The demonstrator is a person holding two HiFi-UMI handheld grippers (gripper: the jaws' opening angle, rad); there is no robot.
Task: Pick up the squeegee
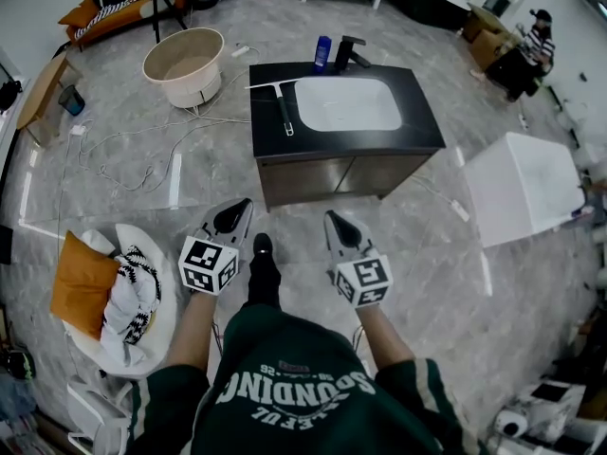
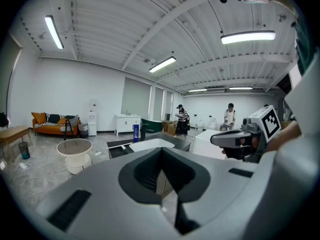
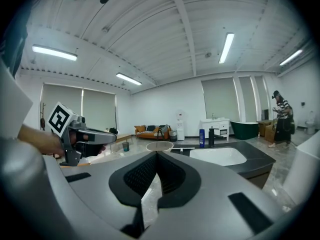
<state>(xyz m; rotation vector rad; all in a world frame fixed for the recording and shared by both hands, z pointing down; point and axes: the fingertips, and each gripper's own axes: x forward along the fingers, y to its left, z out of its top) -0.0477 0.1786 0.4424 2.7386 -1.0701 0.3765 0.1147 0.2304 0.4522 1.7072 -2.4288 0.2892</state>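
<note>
**Squeegee on the counter, both claws closed and empty**

The squeegee (image 1: 283, 107) is seen lying flat on the black counter (image 1: 417, 126), on its left part as the head view shows it. It lies just beside the white basin (image 1: 348, 104). The left gripper (image 2: 161, 151) and the right gripper (image 3: 156, 155) are held side by side in front of the counter, well apart from it. Each pair of jaws is pressed together, with nothing pinched between.
</note>
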